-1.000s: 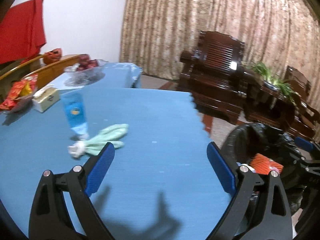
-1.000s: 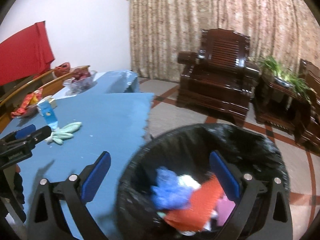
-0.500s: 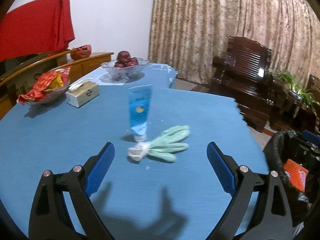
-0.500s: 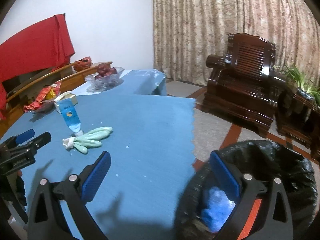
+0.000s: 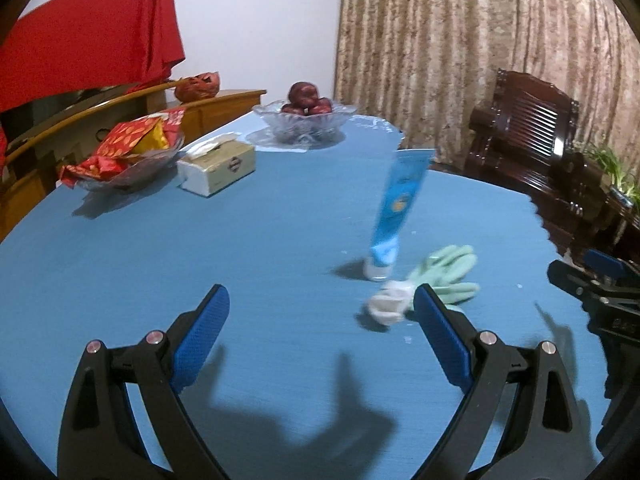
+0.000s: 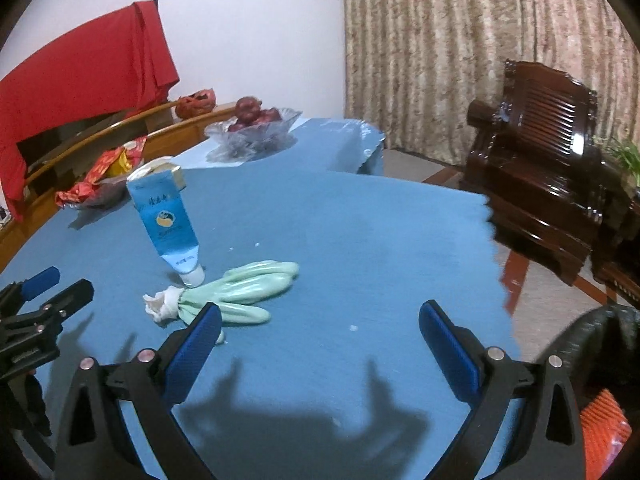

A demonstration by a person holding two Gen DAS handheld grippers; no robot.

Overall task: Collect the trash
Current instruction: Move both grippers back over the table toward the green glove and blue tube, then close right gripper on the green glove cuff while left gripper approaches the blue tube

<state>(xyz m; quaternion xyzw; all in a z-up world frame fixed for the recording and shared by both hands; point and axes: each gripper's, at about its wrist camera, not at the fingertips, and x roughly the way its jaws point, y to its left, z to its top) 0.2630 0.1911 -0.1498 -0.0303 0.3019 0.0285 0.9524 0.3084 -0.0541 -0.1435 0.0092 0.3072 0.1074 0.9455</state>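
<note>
You held both tools over the blue counter (image 6: 360,220) with nothing in either. Your left gripper (image 5: 320,328) had its jaws spread wide above bare cloth, and your right gripper (image 6: 320,334) had its jaws spread just as wide.

The trash sat between the two tools. A blue tube (image 6: 168,220) stood on its white cap, leaning a little, and a pale green glove (image 6: 240,290) lay flat on the counter just beside the cap, its white cuff bunched toward your left side. In the left wrist view the glove (image 5: 448,272) lay just past your right-hand blue pad, with the tube (image 5: 400,208) standing behind it; both looked blurred there. In the right wrist view the glove's fingers reached the tip of your left-hand pad, though whether they touched could not be told.

The bin with the black liner (image 6: 600,344) stood off the counter's edge at your right, with an orange piece (image 6: 604,428) showing inside it.

Farther back on the counter were a tissue box (image 5: 218,168), a glass dish of red wrappers (image 5: 124,152) and a glass bowl of dark red fruit (image 5: 306,118). A dark wooden armchair (image 6: 548,152) stood before the curtain (image 6: 460,40).
</note>
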